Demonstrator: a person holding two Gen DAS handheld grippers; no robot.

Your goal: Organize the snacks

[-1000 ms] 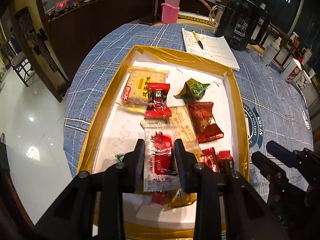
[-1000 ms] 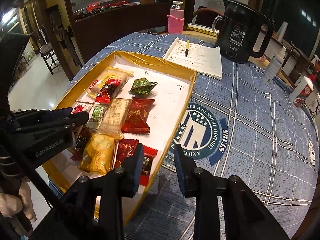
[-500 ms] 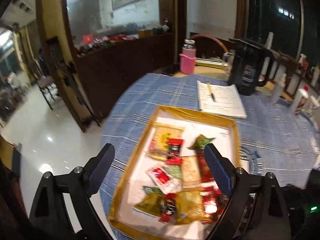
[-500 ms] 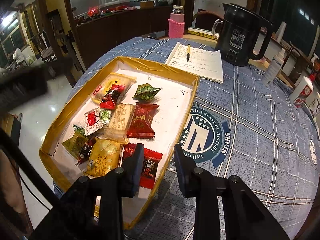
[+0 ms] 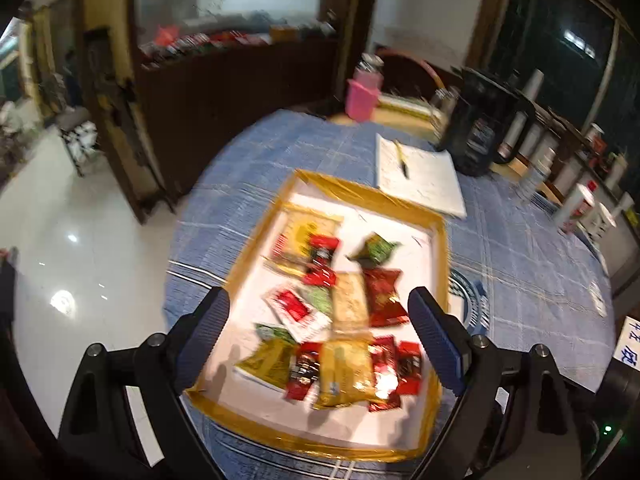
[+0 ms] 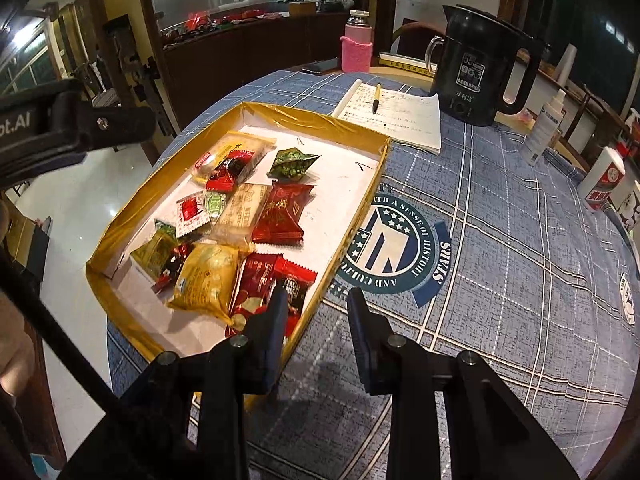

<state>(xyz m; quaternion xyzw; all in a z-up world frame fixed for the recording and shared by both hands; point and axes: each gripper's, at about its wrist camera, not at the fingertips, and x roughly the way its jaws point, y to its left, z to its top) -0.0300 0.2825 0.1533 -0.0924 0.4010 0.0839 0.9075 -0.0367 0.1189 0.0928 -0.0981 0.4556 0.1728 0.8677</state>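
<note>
Left jaws: my left gripper hangs wide open above the tray, holding nothing.
Right jaws: my right gripper is nearly closed with nothing between, over the tray's near right rim.
Snacks: the snacks lie loosely overlapped inside the tray, near half crowded.
Risk: I judge a narrow grab could pinch two wrappers or snag the rim, dragging the tray.
Surface: round counter under blue plaid cloth; notebook and kettle far.
Room: dim, dark wood, glossy floor left.
</note>
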